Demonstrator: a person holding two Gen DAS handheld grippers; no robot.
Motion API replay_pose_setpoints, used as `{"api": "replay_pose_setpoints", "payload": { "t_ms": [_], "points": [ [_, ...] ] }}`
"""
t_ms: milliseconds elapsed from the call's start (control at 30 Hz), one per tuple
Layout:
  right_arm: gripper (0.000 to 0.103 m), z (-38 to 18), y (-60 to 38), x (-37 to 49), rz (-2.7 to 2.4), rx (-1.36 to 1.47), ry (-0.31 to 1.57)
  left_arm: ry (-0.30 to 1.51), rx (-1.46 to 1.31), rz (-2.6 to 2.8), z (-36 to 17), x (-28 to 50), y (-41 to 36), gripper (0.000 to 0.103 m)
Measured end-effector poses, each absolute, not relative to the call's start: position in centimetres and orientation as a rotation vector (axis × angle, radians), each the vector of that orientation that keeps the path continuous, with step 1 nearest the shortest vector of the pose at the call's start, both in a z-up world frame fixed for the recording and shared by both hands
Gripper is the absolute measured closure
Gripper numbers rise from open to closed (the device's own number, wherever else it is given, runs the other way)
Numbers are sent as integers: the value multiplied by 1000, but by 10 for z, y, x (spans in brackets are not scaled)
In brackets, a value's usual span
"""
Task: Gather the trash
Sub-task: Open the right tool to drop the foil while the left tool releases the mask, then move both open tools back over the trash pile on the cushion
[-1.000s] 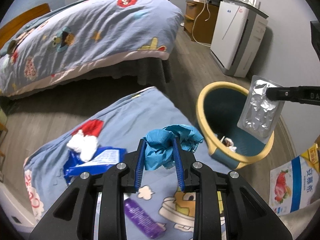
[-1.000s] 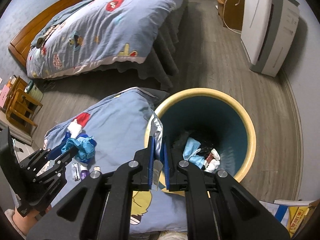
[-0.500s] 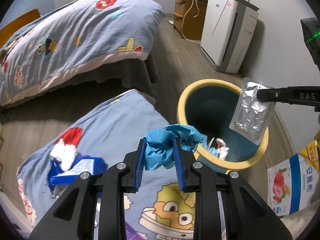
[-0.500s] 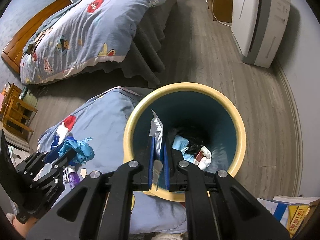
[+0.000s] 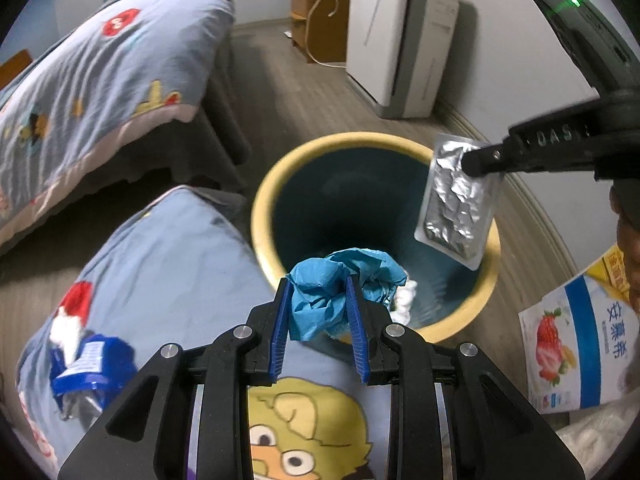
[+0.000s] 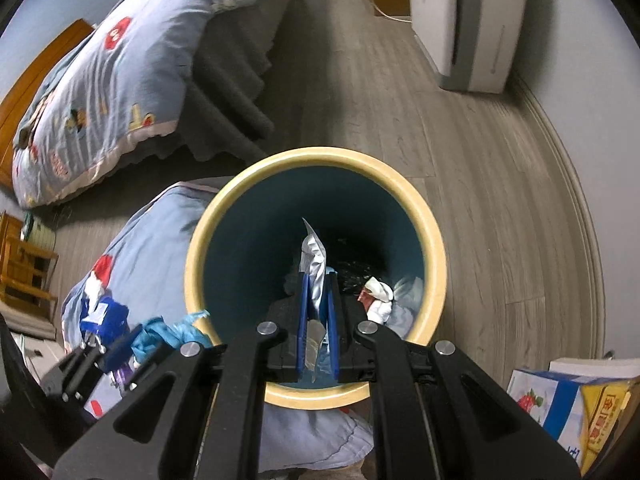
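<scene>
Two grippers; two scraps; one bin.

We see the left gripper pointing steeply downward, jaws partly closed and clamped on a crumpled blue glove; the blue pads press it from both sides, and the wad bulges out past the tips. The right gripper also points steeply down, jaws nearly together, pinching a silver foil blister pack edge-on between them. From the left wrist view the right gripper enters from the right edge, roughly level across the frame, gripping the pack by its upper corner so it hangs below. Part of a hand shows behind it.
</scene>
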State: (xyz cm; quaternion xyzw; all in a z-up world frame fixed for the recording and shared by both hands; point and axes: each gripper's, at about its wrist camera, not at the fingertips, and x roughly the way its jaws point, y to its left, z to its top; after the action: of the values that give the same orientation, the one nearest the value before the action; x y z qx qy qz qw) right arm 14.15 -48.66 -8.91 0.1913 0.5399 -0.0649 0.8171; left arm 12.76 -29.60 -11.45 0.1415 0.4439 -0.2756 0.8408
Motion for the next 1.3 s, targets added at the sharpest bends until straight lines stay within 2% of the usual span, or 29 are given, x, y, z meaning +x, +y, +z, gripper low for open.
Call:
{"api": "replay_pose_setpoints", "payload": {
  "t_ms": [233,300,367,400,433,533,600,700,867,1300],
  "points": [
    [92,-90,-490,143,-141,415,1139,939,322,-612,-125,126,-313,74],
    [72,-88,-491,143,-144,410,1129,932,314,-608,-126,127,-314,67],
    [59,-86,-492,142,-152,416,1115,934,297,-605,-125,129,-312,60],
    [56,-86,-492,143,-153,419,1113,929,297,-595,-124,130,-311,51],
    [53,-85,-492,143,-155,418,1113,925,293,-590,-123,131,-309,48],
    [37,-84,-490,143,-153,422,1110,923,278,-578,-120,133,-304,37],
    [21,-81,-489,143,-152,435,1103,919,269,-569,-116,134,-300,26],
    [6,-73,-489,141,-165,466,1078,904,268,-555,-111,132,-294,14],
    [6,-62,-480,140,-189,465,1078,876,270,-516,-100,130,-278,9],
    [6,-40,-429,146,-161,395,1072,839,235,-435,-71,121,-215,8]
  ]
}}
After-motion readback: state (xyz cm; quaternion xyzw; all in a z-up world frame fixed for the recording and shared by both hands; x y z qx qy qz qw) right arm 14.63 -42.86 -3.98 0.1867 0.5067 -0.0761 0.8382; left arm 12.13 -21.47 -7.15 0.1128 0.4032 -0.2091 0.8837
